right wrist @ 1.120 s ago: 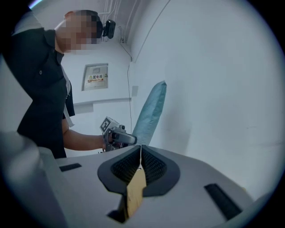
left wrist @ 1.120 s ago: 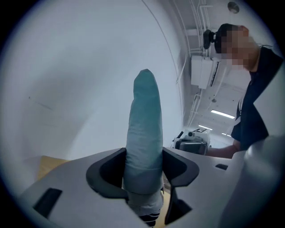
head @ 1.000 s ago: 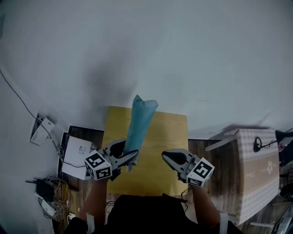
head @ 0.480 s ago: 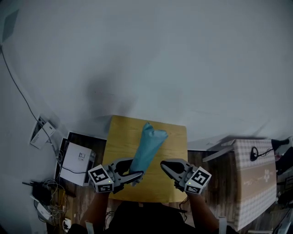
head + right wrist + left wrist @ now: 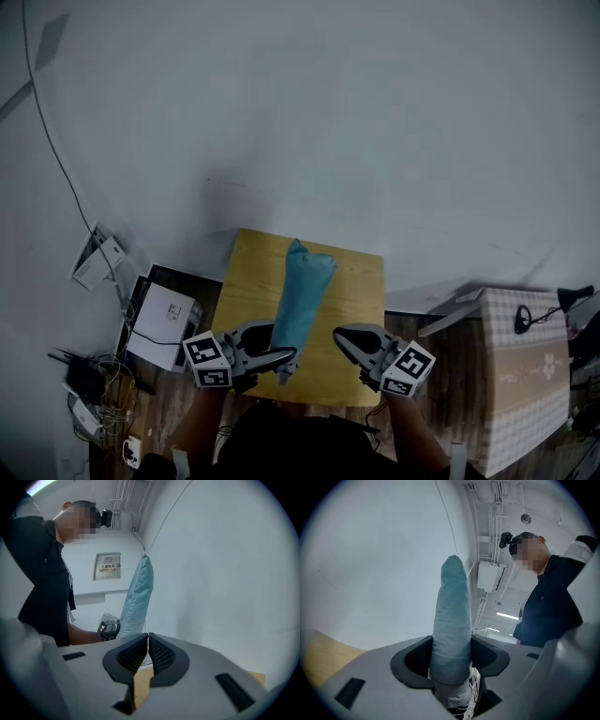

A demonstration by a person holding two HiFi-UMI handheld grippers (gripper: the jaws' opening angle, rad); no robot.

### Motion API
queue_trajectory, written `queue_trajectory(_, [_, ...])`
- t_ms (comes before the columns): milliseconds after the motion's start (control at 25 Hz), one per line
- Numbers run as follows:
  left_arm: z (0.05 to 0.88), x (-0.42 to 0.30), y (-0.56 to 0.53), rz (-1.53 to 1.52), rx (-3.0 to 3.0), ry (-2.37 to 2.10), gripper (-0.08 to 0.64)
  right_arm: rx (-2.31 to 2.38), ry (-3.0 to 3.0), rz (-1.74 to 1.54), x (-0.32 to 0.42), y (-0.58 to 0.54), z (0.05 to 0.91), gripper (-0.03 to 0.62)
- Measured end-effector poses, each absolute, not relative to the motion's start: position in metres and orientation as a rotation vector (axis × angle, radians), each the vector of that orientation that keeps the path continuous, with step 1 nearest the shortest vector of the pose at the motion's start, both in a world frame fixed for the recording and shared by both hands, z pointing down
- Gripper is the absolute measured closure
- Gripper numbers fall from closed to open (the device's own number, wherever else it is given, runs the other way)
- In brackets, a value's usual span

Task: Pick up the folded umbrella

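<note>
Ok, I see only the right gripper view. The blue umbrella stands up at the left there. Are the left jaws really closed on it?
Observer: Yes. In the left gripper view the left gripper has both pads pressed on the folded umbrella.
Operator: What is below it?
Observer: The head view shows a yellow table; the umbrella slants over its top, away from the person.
Operator: Is anything beside the table?
Observer: A white box lies on the floor at the person's left of it, next to some cables.
</note>
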State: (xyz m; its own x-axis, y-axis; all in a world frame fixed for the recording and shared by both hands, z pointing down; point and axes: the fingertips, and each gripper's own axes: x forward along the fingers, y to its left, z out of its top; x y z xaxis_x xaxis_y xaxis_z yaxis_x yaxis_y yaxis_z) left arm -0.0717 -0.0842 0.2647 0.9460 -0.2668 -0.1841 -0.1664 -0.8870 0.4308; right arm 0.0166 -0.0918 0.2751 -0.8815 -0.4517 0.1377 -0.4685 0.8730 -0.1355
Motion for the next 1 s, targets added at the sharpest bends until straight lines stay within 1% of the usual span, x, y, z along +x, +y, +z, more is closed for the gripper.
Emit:
queue_trajectory(160, [0.258, -0.065, -0.055, -0.338, 2.679, -0.364, 0.307, 0.717, -2.978, 0.227, 0.036, -0.058, 0.269, 0.572])
queue_trajectory(320, [0.261, -0.042, -0.003, -0.284, 2.696, -0.359, 0.307, 0.699, -3.05, 0.243, 0.059, -0.01, 0.261, 0.572])
queue_trajectory(560, [0.272, -0.013, 0.068, -0.326, 2.624, -0.367, 0.307, 0.693, -3.081, 0.293, 0.092, 0.063, 0.273, 0.572])
queue_trajectory(1000, [0.29, -0.018, 0.171, -0.215, 2.574, -0.374, 0.307, 0.698, -3.118, 0.433, 0.091, 0.175, 0.309, 0.572])
